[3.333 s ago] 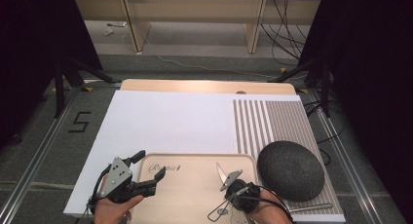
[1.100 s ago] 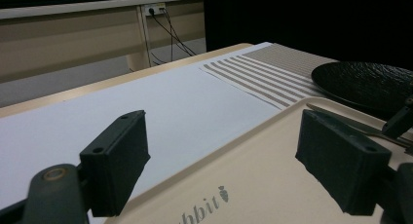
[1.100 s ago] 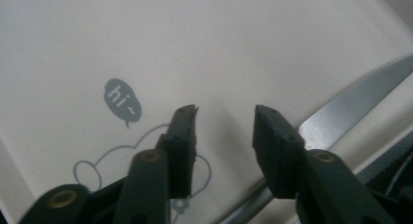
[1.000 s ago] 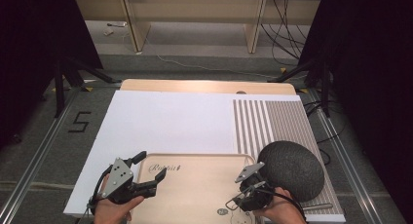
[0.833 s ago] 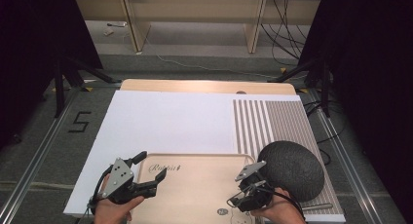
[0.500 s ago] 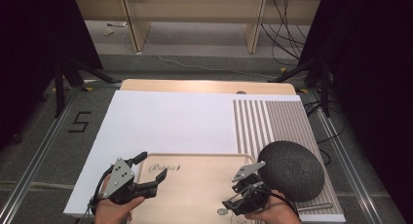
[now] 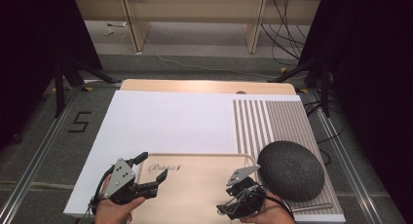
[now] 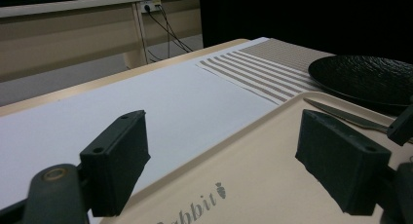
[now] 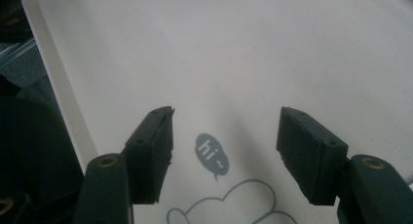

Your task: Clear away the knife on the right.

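- Tray (image 7: 195, 187) lies at the near edge of the table, partly on the white sheet (image 7: 170, 121), with its long axis running left to right between the two hands.
- The left gripper (image 7: 153, 166) sits at the tray's far-left corner with its jaws spread and nothing between the pads. In the left gripper view (image 8: 234, 151) the rim runs between them, one jaw over the sheet and the other over the tray floor (image 8: 272, 160).
- The right gripper (image 7: 226, 209) hangs over the near-right part of the tray, pointing down. In the right gripper view (image 9: 224, 136) its jaws are parted and empty above the printed "hi" bubble (image 9: 211, 154), and the rim (image 9: 58, 95) lies off to one side, not between the pads.
- The left gripper is therefore nearer to a hold on the rim. The right one would probably have to shift outward first.
- A knife (image 8: 341, 116) lies by the tray's right rim, just before the dark plate (image 7: 290, 170). Whether it touches either I cannot tell.
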